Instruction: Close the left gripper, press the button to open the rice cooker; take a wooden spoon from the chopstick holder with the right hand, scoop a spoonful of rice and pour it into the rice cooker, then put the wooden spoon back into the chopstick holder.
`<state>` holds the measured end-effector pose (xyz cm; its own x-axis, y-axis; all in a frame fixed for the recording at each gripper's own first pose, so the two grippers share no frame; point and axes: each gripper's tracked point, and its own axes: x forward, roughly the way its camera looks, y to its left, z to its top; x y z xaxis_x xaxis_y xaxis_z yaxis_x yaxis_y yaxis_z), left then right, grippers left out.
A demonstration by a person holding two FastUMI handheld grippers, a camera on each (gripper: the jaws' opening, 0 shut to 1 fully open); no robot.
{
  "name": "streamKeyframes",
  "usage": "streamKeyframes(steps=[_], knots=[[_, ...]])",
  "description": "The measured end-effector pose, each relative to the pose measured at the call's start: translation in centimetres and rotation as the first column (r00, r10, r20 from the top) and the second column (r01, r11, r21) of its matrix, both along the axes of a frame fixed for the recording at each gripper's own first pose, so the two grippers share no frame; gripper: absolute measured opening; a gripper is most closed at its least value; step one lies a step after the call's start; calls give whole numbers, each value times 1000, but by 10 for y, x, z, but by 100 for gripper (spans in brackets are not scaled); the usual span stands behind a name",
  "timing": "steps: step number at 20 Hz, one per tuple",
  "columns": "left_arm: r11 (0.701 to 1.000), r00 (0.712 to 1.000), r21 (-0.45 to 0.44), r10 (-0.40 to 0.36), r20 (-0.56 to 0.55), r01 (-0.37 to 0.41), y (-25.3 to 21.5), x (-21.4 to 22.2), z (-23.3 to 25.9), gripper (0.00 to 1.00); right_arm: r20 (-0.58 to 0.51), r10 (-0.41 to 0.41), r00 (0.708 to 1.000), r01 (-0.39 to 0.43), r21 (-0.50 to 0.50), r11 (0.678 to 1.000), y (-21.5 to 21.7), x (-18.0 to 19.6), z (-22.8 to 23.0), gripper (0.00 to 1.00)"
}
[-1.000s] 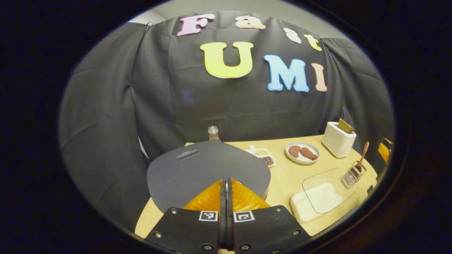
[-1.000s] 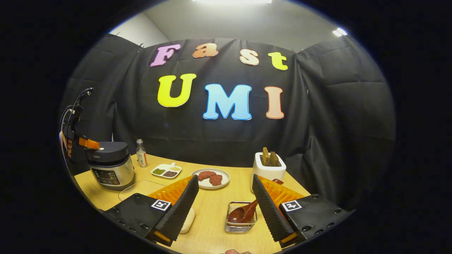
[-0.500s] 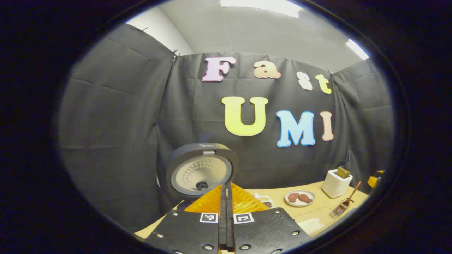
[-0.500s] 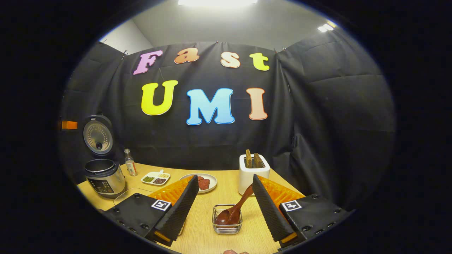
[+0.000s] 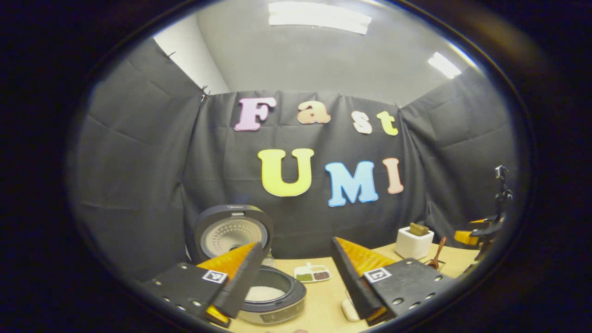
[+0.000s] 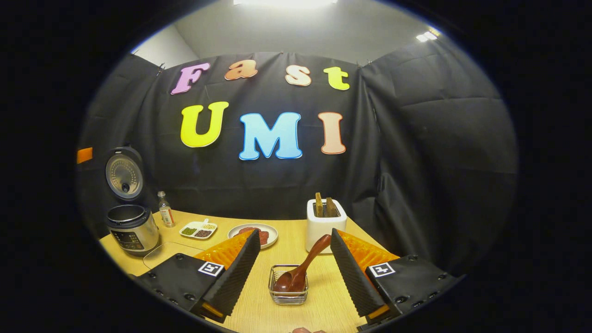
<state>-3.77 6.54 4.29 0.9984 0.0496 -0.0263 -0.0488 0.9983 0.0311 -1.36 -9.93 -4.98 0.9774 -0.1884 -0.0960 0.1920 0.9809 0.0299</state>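
Rice cooker (image 6: 132,226) at far left: lid now up, pot exposed, so the button press is done. My left gripper (image 5: 296,282) has pulled back and its jaws, pressed together a moment ago, are spread and empty. Right gripper (image 6: 293,270) spread, level, hovering with the wooden spoon (image 6: 300,268) in the chopstick holder (image 6: 288,291) between its fingers, untouched. Grab comes next.
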Motion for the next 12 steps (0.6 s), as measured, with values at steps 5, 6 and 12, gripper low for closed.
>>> streamKeyframes(steps=[5,6,12], knots=[[1000,1000,-4,-26,-3,26,-22,-3,-8,94,-27,-19,999,20,30,999,-19,15,-9,98],[1000,1000,-8,-30,-9,29,-24,-3,-11,94,-43,-21,999,23,51,998,-23,22,-14,98],[1000,1000,13,3,-31,-2,-17,-1,-25,94,-120,-26,992,41,128,991,-48,52,-43,99]])
